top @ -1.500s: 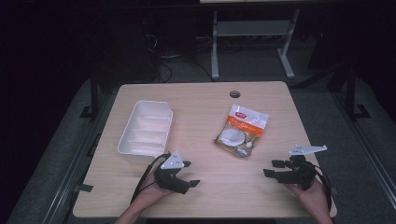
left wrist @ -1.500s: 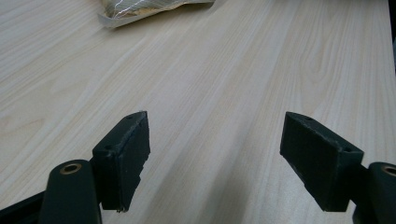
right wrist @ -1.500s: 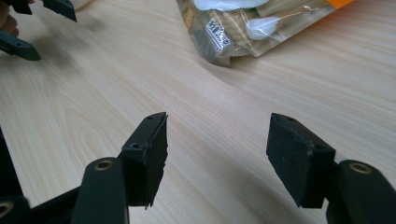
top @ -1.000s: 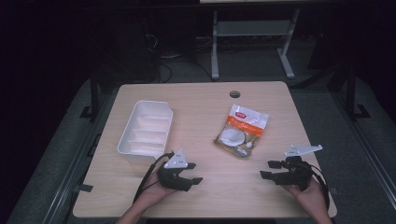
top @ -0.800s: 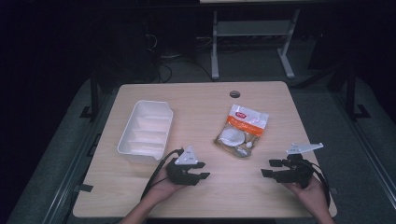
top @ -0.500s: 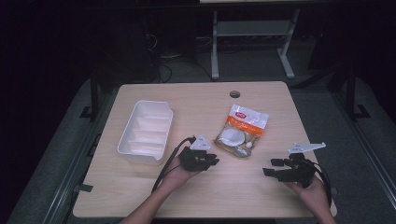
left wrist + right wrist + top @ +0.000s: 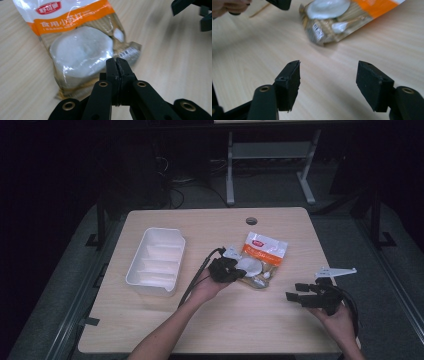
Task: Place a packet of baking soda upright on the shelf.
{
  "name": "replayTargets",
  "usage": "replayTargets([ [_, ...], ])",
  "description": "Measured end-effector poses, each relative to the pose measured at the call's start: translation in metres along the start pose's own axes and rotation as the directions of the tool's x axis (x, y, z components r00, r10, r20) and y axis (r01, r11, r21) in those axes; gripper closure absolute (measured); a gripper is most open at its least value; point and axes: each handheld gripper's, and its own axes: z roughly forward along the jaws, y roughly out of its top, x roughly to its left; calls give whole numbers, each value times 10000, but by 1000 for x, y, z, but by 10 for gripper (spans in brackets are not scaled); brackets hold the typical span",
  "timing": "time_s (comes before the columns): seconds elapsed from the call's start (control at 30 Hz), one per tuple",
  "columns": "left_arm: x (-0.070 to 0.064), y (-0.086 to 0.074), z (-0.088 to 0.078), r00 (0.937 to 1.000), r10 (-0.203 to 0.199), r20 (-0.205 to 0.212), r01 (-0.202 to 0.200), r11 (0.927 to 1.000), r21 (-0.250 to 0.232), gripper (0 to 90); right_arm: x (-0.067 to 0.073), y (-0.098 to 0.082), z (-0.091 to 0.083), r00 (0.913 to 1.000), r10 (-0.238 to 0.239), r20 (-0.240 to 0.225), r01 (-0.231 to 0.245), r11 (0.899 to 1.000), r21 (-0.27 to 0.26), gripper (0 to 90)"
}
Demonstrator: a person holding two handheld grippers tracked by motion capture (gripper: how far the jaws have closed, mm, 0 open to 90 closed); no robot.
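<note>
Clear snack packet (image 7: 261, 259) with an orange band and a red logo, lying flat on the bench (image 7: 220, 330) a little right of centre, nearer the far edge than the near one. Round white cake (image 7: 81, 51) visible through the film, plus a smaller white piece toward one corner. Crimped, shiny seal at the packet's near end.

Left claw (image 7: 231, 269) right at the packet's left side, over its near-left corner in the high view. Jaws pressed flat together, no gap between them in the left gripper view, tip (image 7: 117, 65) just in front of the packet's near seal. Cannot tell whether any film is pinched; nothing seen between the jaws. Left hand (image 7: 209, 286) behind it, forearm reaching in from the near edge, black cable (image 7: 196, 279) trailing back along the bench.

Right claw (image 7: 295, 292) well apart from the packet, near the bench's near-right corner, held in the right hand (image 7: 341, 320). Jaws spread wide (image 7: 328, 83), bare wood between them, nothing gripped, pointing toward the packet's near end.

White compartmented tray (image 7: 150, 282) on the left half of the bench, well apart from the packet. Small round grommet hole (image 7: 251, 220) by the far edge.
</note>
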Motion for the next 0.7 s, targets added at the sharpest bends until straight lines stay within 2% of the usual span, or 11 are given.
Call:
replayTargets([
  [0.1,7,6,10,9999,-147,-50,148,9997,181,895,-3,6,0,9999,105,-85,-106,9999,-125,332],
  [0.17,11,11,19,9997,-230,-104,233,9992,316,897,-7,18,2,9999,97,114,-95,9999,-133,327],
  [0.2,11,11,19,9997,-230,-104,233,9992,316,897,-7,18,2,9999,97,114,-95,9999,-133,327],
  [0.3,14,15,27,9996,-170,-242,182,9986,498,897,-19,35,5,9983,532,250,-524,9982,-305,316],
  [0.37,16,18,32,9993,-265,-247,281,9975,651,897,-26,46,9,9970,740,217,-731,9965,-410,314],
  [0.4,16,18,34,9993,-246,-264,265,9969,743,897,-26,46,9,9970,740,217,-731,9965,-410,314],
  [0.5,17,19,39,9992,-271,-286,295,9955,896,897,-36,64,16,9954,870,397,-862,9961,-211,312],
  [0.6,15,19,42,9989,-163,-449,201,9961,860,897,-40,71,20,9943,980,411,-976,9951,-124,311],
  [0.67,14,19,43,9984,-46,-562,97,9958,909,898,-45,82,28,9926,1100,511,-1108,9938,124,307],
  [0.7,14,18,44,9983,-119,-573,168,9961,860,899,-46,84,30,9920,1113,589,-1129,9933,231,304],
])
